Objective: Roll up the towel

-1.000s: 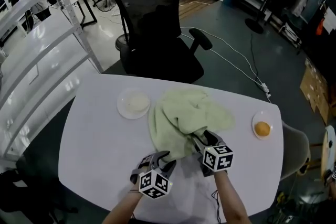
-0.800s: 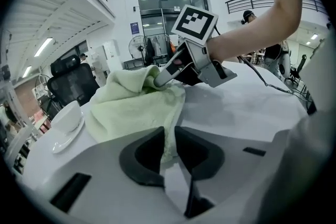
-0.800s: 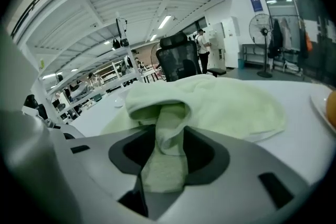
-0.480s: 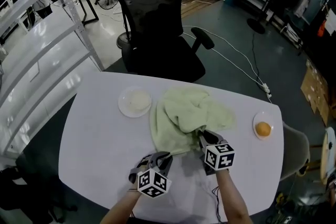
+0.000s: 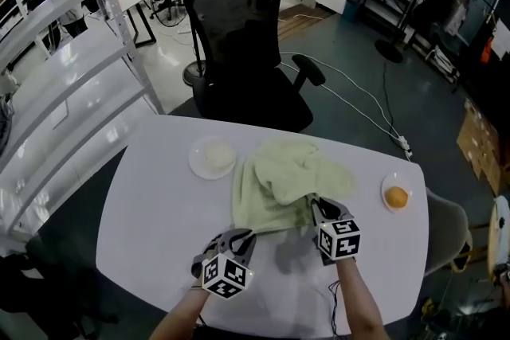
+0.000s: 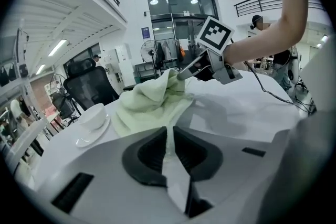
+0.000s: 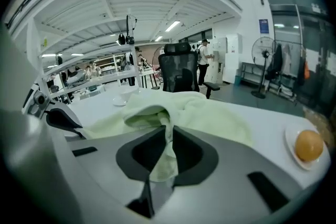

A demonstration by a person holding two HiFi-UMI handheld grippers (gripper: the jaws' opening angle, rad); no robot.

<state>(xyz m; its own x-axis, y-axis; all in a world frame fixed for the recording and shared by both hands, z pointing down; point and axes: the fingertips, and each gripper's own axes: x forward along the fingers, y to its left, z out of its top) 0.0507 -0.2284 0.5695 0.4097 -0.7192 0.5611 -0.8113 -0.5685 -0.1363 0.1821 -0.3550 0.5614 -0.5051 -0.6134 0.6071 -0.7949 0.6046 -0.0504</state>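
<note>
On the white table (image 5: 151, 211): pale green towel (image 5: 283, 183) lies crumpled mid-table. Its far part rests on the surface; its near edge is held up by both grippers, with a shadow below.
Left gripper (image 5: 244, 235): jaws have just been closing and are now almost together. A thin strip of the towel's near-left corner is pinched between them.
Right gripper (image 5: 318, 208): jaws have just been closing and are now clamped on a fold of the towel's near-right edge. Cloth hangs down between the jaws.
Towel shape: bunched into a hump at the right gripper, flatter and stretched toward the left gripper.
Left of towel: white cup on saucer (image 5: 213, 158), just beside the far-left edge; contact unclear.
Right of towel: small plate with orange (image 5: 396, 196), well apart, near the table's right edge.
Behind table: black office chair (image 5: 243, 52).
</note>
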